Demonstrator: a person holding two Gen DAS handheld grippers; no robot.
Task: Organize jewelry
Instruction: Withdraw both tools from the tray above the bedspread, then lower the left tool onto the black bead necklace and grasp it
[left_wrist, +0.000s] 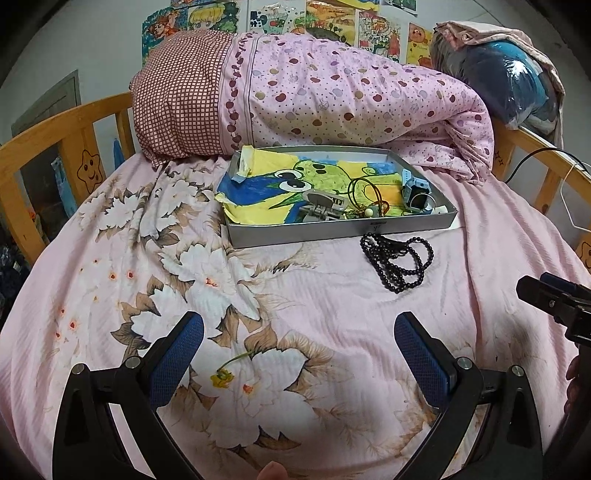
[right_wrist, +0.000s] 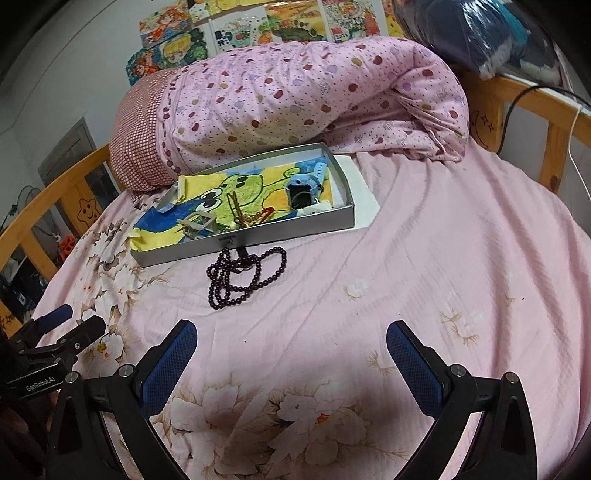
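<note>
A black bead necklace (left_wrist: 397, 258) lies coiled on the pink bedsheet just in front of a shallow grey tray (left_wrist: 295, 234); it also shows in the right wrist view (right_wrist: 242, 277). The tray (right_wrist: 258, 238) is lined with a frog drawing and holds a grey hair clip (left_wrist: 321, 206), thin cords with a pale bead (left_wrist: 365, 201) and a pale blue watch (left_wrist: 415, 192). My left gripper (left_wrist: 299, 328) is open and empty above the sheet, well short of the tray. My right gripper (right_wrist: 291, 336) is open and empty, a short way before the necklace.
A rolled pink dotted quilt (left_wrist: 332, 96) lies behind the tray. Wooden bed rails (left_wrist: 55, 129) run along both sides. A blue bundle in plastic (left_wrist: 517, 81) sits at the far right. The other gripper shows at the right edge (left_wrist: 554, 299).
</note>
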